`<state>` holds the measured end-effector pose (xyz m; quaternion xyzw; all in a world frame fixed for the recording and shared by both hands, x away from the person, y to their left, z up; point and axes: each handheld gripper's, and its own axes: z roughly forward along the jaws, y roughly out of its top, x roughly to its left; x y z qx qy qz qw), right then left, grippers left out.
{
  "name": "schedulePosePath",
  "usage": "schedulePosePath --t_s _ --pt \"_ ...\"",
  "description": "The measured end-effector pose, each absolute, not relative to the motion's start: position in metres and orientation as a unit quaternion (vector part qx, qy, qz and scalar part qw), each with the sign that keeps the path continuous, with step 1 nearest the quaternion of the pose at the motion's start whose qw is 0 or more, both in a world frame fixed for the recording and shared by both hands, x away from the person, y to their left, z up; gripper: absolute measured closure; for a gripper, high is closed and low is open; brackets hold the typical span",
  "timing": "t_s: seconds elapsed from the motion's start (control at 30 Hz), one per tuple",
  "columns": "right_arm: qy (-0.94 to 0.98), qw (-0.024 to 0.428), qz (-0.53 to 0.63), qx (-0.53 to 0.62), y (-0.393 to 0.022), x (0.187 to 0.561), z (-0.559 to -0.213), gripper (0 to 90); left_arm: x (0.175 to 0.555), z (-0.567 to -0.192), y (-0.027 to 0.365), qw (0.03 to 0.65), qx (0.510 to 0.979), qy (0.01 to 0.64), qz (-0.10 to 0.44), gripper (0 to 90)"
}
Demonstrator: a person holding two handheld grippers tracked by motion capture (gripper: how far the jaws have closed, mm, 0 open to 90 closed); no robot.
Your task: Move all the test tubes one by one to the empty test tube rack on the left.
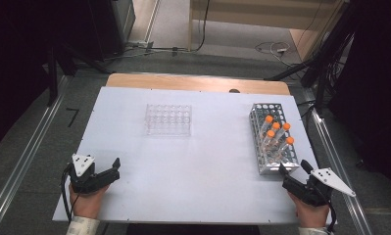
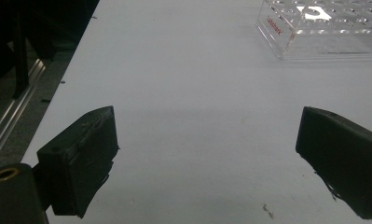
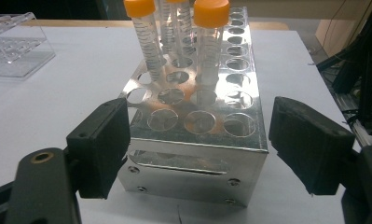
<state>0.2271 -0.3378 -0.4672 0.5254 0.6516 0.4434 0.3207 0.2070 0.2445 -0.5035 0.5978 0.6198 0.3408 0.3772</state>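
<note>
A metal tube rack [image 1: 274, 142] [image 3: 193, 121] stands at the right of the white table and holds several clear tubes with orange caps [image 1: 276, 126] [image 3: 210, 13]. A clear plastic rack [image 1: 168, 119] [image 2: 321, 28] sits empty at the table's middle back. My right gripper [image 1: 295, 170] [image 3: 197, 144] is open just in front of the metal rack's near end, its jaws wide with nothing between them. Near the table's front left, my left gripper [image 1: 112, 169] [image 2: 207, 154] rests open over bare table, pointing toward the clear rack.
The white table [image 1: 193, 171] has a wooden edge at the back. Metal rails [image 1: 16, 166] run along the floor on both sides. Cables and dark stands lie beyond the right edge. Bare table surface spreads between the two racks and my hands.
</note>
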Motion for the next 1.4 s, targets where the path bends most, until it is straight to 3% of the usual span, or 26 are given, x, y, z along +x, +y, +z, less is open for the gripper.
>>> schedulePosePath --t_s 0.77,1.4 --pt "0.652 0.325 0.434 0.53 -0.334 0.256 -0.463 22.4 0.206 -0.503 0.245 0.375 0.595 0.622 0.343 5.7" --pt "0.661 0.336 0.425 0.519 -0.327 0.283 -0.463 54.4 0.206 -0.504 0.245 0.374 0.596 0.622 0.343 5.8"
